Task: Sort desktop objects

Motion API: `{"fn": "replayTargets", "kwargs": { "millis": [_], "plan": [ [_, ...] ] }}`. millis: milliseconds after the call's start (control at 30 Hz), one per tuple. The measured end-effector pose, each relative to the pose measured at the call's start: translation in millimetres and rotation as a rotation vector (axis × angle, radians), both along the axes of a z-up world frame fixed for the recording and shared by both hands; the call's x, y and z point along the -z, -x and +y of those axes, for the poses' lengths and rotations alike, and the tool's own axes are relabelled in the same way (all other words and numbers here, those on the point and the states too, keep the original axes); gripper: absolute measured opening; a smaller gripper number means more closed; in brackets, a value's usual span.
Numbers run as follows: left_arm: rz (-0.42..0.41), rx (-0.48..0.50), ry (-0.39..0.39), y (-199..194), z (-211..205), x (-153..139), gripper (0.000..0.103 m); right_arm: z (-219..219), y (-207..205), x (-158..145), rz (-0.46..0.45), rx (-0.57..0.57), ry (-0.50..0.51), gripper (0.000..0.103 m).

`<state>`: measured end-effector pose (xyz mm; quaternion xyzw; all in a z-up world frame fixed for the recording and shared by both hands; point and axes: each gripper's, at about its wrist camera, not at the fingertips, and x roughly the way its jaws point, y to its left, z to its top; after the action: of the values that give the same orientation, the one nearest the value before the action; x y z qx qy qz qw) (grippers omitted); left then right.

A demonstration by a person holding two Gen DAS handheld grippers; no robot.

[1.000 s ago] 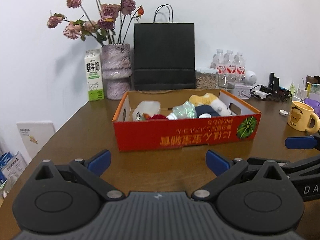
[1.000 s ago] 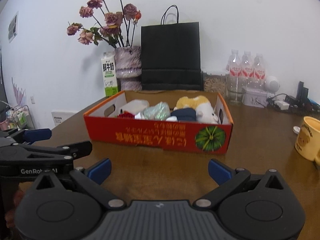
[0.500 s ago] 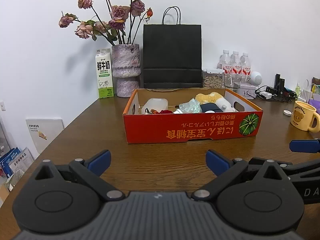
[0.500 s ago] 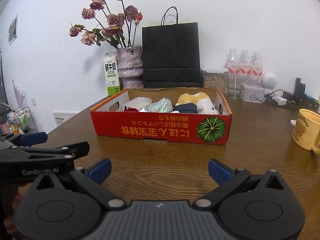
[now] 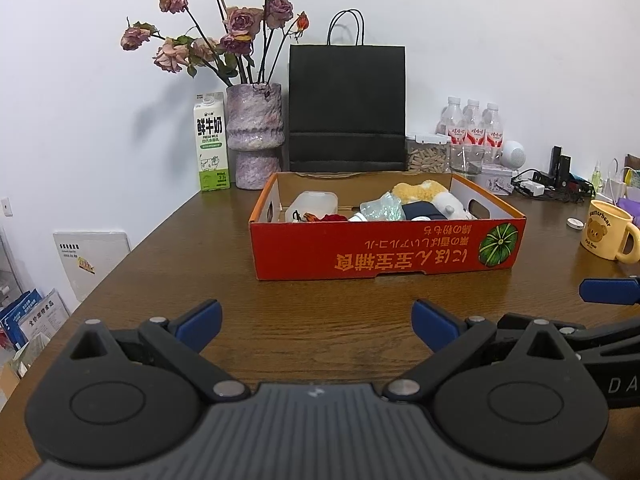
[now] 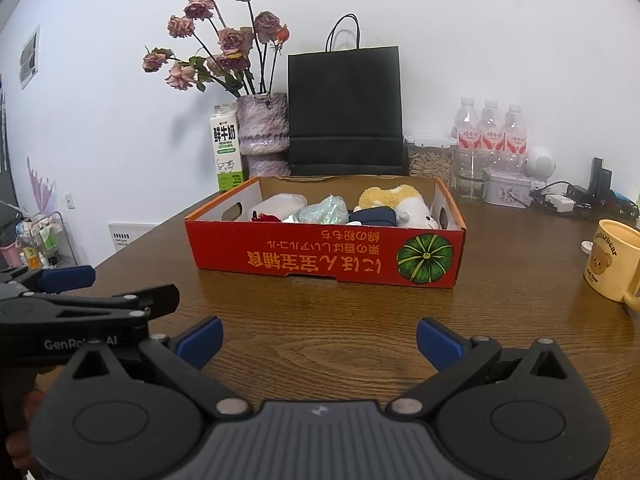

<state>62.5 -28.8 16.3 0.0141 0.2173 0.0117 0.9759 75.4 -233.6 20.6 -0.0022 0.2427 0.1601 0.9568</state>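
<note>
Both claws, left claw (image 5: pixel 316 326) and right claw (image 6: pixel 319 342), gape empty before the seemingly full red box (image 5: pixel 384 248).

Black paper bag (image 5: pixel 346 108) against wall, vase of dried roses (image 5: pixel 255 136) and milk carton (image 5: pixel 211 142) left of it, water bottles (image 5: pixel 473 126) right.

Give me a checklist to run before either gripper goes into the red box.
1. Left gripper open and empty: ok.
2. Right gripper open and empty: ok.
3. Table bare between the grippers and the red box: ok.
4. Items in the box told apart: plush toy, clear container, crinkled bag visible; the small ones low against the front wall, cannot tell.
5. Yellow mug off the right gripper's path: ok, it stands apart to the right of the box.
</note>
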Motion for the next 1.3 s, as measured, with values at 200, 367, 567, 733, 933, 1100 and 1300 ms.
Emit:
{"fn": "replayTargets", "kwargs": {
  "millis": [200,367,567,733,933,1100,1300],
  "plan": [
    [0.001,0.0,0.001,0.7,0.6,-0.5,0.103,0.1,0.3,0.9,0.004,-0.001,-0.001,0.103],
    [0.0,0.0,0.001,0.4,0.8,-0.9,0.103,0.4,0.6,0.3,0.002,-0.001,-0.001,0.103],
    [0.001,0.0,0.001,0.1,0.4,-1.5,0.103,0.2,0.1,-0.1,0.005,-0.001,-0.001,0.103],
    [0.001,-0.001,0.0,-0.3,0.1,-1.7,0.103,0.0,-0.1,-0.6,0.003,-0.001,-0.001,0.103],
    [0.001,0.0,0.0,-0.5,0.2,-2.1,0.103,0.2,0.0,-0.5,0.004,-0.001,0.0,0.103],
    [0.004,0.001,0.002,-0.5,0.2,-2.0,0.103,0.5,-0.5,-0.8,0.003,0.0,0.001,0.103],
    [0.004,0.0,0.002,-1.4,0.6,-2.1,0.103,0.4,-0.8,-1.0,0.005,-0.001,0.0,0.103]
  ]
}}
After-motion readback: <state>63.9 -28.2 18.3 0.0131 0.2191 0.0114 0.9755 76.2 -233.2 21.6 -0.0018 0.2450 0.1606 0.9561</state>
